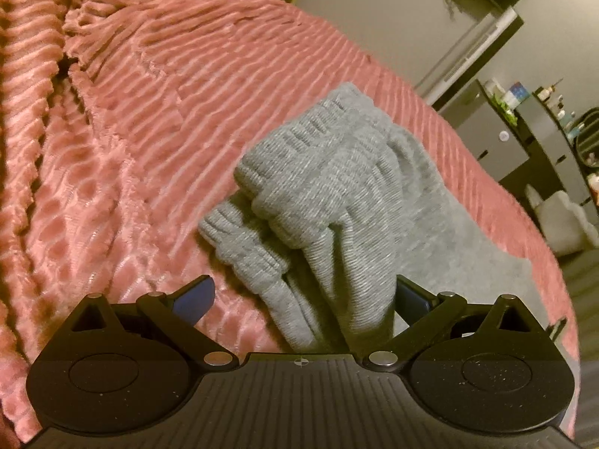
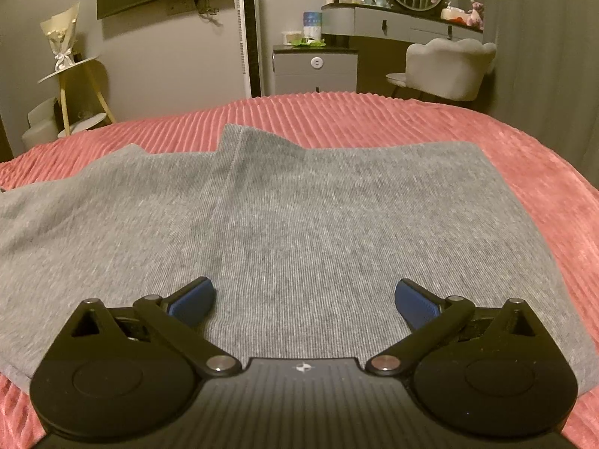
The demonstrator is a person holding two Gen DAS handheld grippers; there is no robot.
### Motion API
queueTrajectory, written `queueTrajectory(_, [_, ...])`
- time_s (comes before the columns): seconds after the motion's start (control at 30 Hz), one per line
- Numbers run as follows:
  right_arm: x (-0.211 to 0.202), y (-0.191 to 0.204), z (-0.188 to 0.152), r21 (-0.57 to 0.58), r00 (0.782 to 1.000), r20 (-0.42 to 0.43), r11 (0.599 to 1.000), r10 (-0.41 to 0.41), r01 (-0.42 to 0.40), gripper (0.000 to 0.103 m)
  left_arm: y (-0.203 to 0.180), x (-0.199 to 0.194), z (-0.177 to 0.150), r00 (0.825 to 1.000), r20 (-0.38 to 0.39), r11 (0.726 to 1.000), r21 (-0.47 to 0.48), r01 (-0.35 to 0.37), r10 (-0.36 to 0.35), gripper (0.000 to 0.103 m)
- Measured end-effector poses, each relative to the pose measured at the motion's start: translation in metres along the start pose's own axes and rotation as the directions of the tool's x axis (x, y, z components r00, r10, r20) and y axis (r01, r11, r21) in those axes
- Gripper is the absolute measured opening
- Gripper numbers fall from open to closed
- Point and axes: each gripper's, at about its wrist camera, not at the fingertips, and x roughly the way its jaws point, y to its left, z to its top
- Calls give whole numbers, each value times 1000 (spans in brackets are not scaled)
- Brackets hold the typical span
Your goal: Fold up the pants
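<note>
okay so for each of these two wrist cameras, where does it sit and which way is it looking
Left wrist: on the left gripper, angled down at bunched ribbed cuffs of the grey knit pants; open jaws straddle the cloth.
Right wrist: on the right gripper, facing across flat grey pants toward a grey dresser; jaws open, empty.
Shared: the pants, the pink ribbed bedspread, no hand visible.

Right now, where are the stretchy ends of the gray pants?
In the left wrist view, the ribbed cuffs lie bunched on the pink blanket, just ahead of the left gripper.

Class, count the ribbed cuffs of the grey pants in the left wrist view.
2: one cuff on top, the other cuff lower left beneath it, both on the pink blanket.
</note>
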Motion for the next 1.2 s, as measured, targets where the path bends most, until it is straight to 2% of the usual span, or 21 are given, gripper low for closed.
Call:
queueTrajectory(0.1, [1,0,0,9,1000,1,1000,-2,2,103,4,2,0,999,-12,999,-34,33,-33,102])
queueTrajectory(0.27, [1,2,0,8,1000,4,1000,-7,7,103,7,-3,-1,995,29,995,-37,95,-94,100])
queueTrajectory(0.4, [1,2,-1,6,1000,9,1000,-11,11,103,10,1,-2,995,40,995,-26,93,-92,94])
queueTrajectory(0.5, [1,2,-1,5,1000,11,1000,-11,11,103,20,8,-3,993,33,991,-64,119,-117,91])
queueTrajectory(0.6, [2,3,-1,3,1000,13,1000,-13,12,103,22,2,-1,984,75,982,-83,168,-161,91])
queueTrajectory(0.67, [2,3,-1,4,1000,15,1000,-14,14,103,21,-2,-2,976,112,980,-46,193,-187,91])
queueTrajectory(0.83, [3,4,-2,6,1000,18,1000,-16,16,103,21,2,-3,970,131,977,-20,210,-206,90])
queueTrajectory(1.0, [3,4,-3,7,1000,19,1000,-15,15,103,16,17,-1,979,95,984,-8,179,-178,91])
queueTrajectory(1.07, [4,4,-3,7,1000,21,1000,-15,15,103,11,11,1,971,119,978,12,210,-210,82])
queueTrajectory(1.13, [4,4,-3,7,1000,22,1000,-16,16,103,12,3,1,949,168,964,42,264,-267,71])
queueTrajectory(1.2, [5,4,-3,6,1000,24,1000,-18,18,103,13,6,3,950,156,962,43,268,-271,68])
